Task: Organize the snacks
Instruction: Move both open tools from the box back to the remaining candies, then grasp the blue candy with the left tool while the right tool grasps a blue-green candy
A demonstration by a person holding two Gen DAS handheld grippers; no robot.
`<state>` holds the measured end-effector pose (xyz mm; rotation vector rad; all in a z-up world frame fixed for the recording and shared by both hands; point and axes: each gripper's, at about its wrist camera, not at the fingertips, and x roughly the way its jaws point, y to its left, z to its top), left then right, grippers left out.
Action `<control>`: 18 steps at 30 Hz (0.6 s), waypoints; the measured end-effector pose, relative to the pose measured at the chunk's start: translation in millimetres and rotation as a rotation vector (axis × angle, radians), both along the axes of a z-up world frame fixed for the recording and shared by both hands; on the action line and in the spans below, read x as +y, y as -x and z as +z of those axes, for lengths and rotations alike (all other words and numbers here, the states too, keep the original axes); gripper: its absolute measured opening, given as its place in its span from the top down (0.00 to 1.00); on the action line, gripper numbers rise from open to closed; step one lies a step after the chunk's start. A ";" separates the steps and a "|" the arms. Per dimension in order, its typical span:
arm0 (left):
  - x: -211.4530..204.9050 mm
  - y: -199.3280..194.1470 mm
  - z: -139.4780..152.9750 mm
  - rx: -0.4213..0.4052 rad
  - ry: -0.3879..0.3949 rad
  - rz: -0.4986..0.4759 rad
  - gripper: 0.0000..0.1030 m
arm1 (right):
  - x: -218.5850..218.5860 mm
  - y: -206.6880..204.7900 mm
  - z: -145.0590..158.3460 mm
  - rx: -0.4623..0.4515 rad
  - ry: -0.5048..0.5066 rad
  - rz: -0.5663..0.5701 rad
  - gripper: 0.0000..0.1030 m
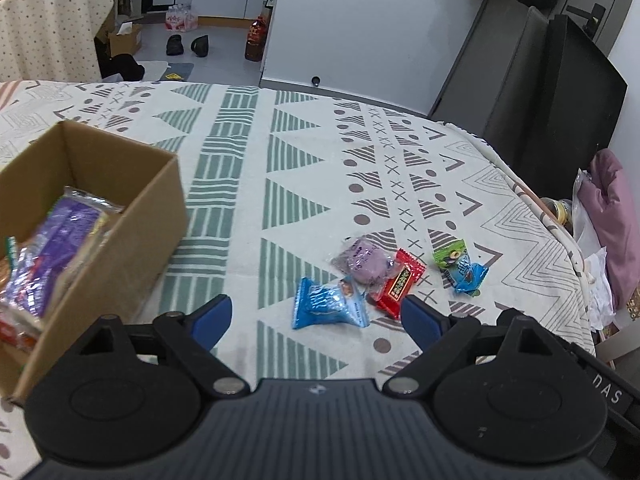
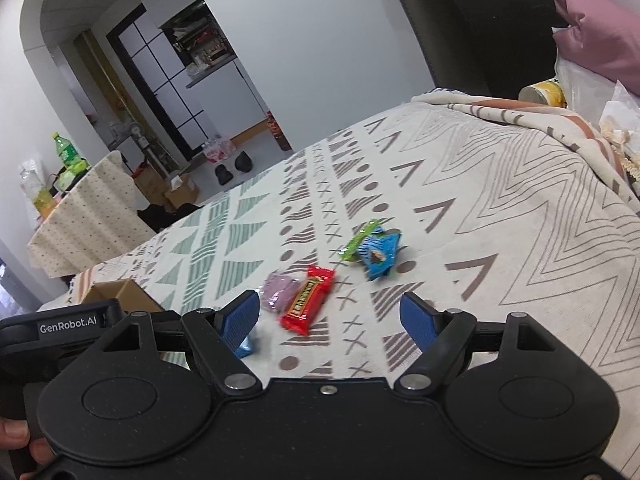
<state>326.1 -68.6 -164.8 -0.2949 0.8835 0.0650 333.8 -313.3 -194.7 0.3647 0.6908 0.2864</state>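
Your left gripper (image 1: 316, 314) sits nearest, jaws spread wide and holding nothing, with the blue packet (image 1: 330, 303) lying on the patterned tablecloth (image 1: 248, 184) just beyond and between its blue pads (image 1: 214, 316). That packet's long axis runs roughly across the jaw line, so as I judge it you would need only a short drop forward to straddle it. Beside it to the right lie the red bar (image 1: 400, 284), overlapping the edge of the purple wrapper (image 1: 362, 261), and farther right a green and blue pair of sweets (image 1: 460, 266). The cardboard box (image 1: 132, 184), already holding several packets, stands well to the left, on this gripper's side. Your right gripper (image 2: 332, 318) is also released and empty, hovering low over the cloth with the red bar (image 2: 308, 299) lying just ahead between its jaws, its long axis pointing away and slightly right.
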 end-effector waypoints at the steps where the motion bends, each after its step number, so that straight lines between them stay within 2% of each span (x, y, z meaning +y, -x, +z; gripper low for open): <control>1: -1.5 -2.6 -2.4 0.001 0.001 -0.003 0.12 | -0.6 -1.7 -1.2 0.003 0.006 0.000 0.25; 10: -4.0 -25.6 -31.5 0.050 0.033 0.006 0.23 | -2.3 -22.1 -9.2 0.023 0.059 -0.003 0.26; 18: -1.9 -43.0 -52.7 0.104 0.078 -0.011 0.44 | 1.3 -45.8 -18.4 0.041 0.074 -0.028 0.26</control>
